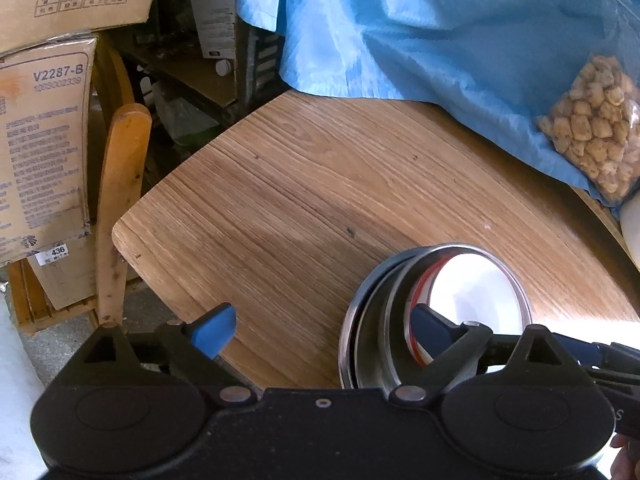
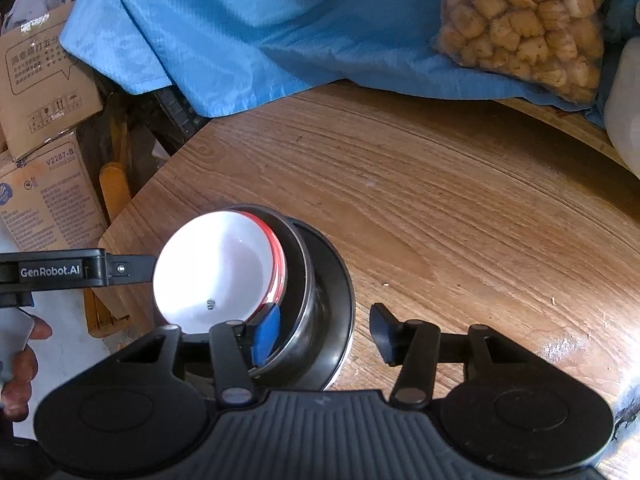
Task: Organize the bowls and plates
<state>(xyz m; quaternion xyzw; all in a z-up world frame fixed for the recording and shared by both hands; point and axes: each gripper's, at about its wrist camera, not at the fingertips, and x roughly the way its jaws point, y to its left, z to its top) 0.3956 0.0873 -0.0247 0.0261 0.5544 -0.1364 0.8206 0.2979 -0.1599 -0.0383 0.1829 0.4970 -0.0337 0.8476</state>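
A nested stack stands near the front of the wooden table [image 1: 304,184]: a white bowl with a red rim [image 1: 476,296] inside steel bowls [image 1: 372,336]. In the right wrist view the white bowl [image 2: 220,276] sits in a steel bowl [image 2: 304,320] on a dark steel plate [image 2: 340,296]. My left gripper [image 1: 320,330] is open, its right fingertip [image 1: 430,326] over the stack's near rim. My right gripper [image 2: 324,336] is open, its left fingertip [image 2: 267,335] inside the steel bowl beside the white bowl, its right fingertip outside the stack.
A blue cloth [image 1: 420,28] covers the table's far side, with a clear bag of puffed snacks [image 1: 596,132] on it. A white container [image 2: 624,112] stands at the right. Cardboard boxes [image 1: 40,144] and a wooden chair back [image 1: 120,184] stand off the table's left edge.
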